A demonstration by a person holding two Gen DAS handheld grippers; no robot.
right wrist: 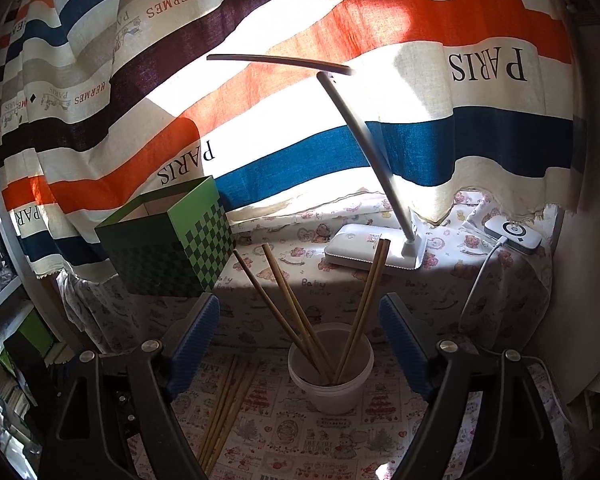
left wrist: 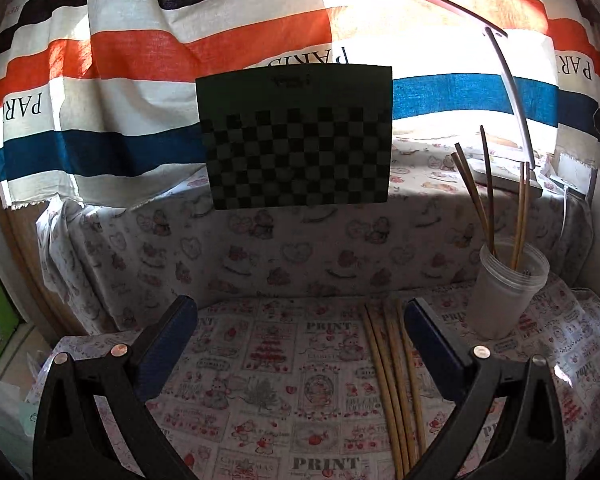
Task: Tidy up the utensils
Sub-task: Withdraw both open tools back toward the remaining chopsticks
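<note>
Several wooden chopsticks lie side by side on the printed tablecloth, just left of my left gripper's right finger. They also show in the right wrist view. A white plastic cup stands at the right with several chopsticks upright in it. In the right wrist view the cup stands between my fingers, farther off. My left gripper is open and empty above the cloth. My right gripper is open and empty, facing the cup.
A green checkered box stands on the raised ledge behind; it also shows in the right wrist view. A white desk lamp and a white charger sit on the ledge. A striped curtain hangs behind.
</note>
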